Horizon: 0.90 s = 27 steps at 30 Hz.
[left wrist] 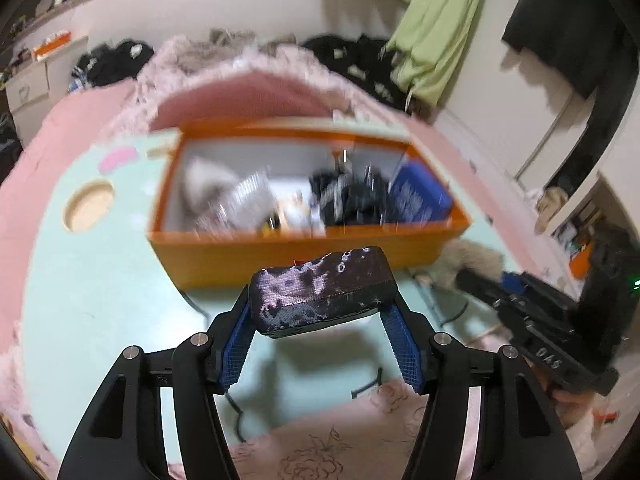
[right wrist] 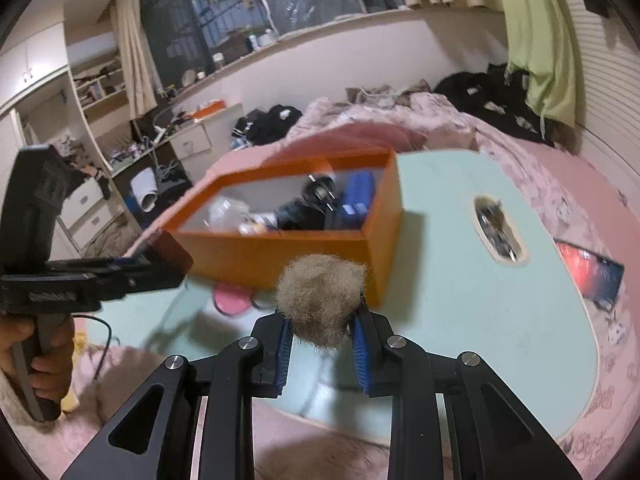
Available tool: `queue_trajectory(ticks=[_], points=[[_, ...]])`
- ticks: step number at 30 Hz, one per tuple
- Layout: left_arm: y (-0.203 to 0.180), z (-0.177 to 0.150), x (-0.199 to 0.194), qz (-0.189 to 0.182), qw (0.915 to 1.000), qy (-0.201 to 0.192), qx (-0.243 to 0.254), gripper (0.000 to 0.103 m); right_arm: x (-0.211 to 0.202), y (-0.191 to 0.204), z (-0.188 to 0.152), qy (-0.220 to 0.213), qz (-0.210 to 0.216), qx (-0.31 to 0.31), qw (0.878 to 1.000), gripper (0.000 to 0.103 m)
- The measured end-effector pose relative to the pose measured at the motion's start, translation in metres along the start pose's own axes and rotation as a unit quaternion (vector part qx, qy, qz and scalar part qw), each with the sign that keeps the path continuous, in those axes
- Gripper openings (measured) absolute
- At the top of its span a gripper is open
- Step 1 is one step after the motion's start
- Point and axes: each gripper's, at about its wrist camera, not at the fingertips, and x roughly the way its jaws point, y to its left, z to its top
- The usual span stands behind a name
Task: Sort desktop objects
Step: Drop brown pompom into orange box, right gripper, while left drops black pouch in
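Note:
A dark, worn patterned pouch [left wrist: 320,288] hangs above the mint tabletop [left wrist: 100,288], with my left gripper [left wrist: 320,302] shut on its two ends. Just behind it stands an open orange box [left wrist: 280,258] holding a blue case [left wrist: 420,196], black items and clear plastic. My right gripper [right wrist: 322,316] is shut on a beige furry ball [right wrist: 320,292], in front of the box's near corner [right wrist: 280,256]. In the right wrist view the left gripper [right wrist: 120,276] is at the left, held by a hand [right wrist: 44,356]. In the left wrist view the furry ball [left wrist: 468,264] shows at the right.
The tabletop has a round hole [left wrist: 90,206] on one side and an oval cutout [right wrist: 498,226] on the other. A pink disc [right wrist: 232,298] lies by the box, a black cable [right wrist: 104,332] trails at the left, and a red-and-black flat item [right wrist: 592,272] lies on the pink bedding.

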Motion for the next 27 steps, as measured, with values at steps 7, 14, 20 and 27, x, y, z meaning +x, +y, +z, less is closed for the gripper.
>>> queue_trajectory(ticks=[7,14,20,27], points=[[0.006,0.05,-0.017,0.031,0.9977,-0.059,0.017,0.062,0.022,0.04,0.066,-0.038,-0.008,-0.059,0.997,0.026],[0.034,0.055,0.045,0.075,0.9969,-0.022,-0.008,0.071,0.087,0.03,0.07,0.003,-0.108,-0.06,0.992,0.081],[0.03,0.033,0.061,0.111,0.9921,-0.051,0.03,0.074,0.095,0.034,0.051,-0.009,-0.152,-0.127,0.98,0.082],[0.031,0.031,0.058,0.099,0.9935,-0.052,0.022,0.074,0.093,0.033,0.052,-0.01,-0.141,-0.127,0.982,0.082]])
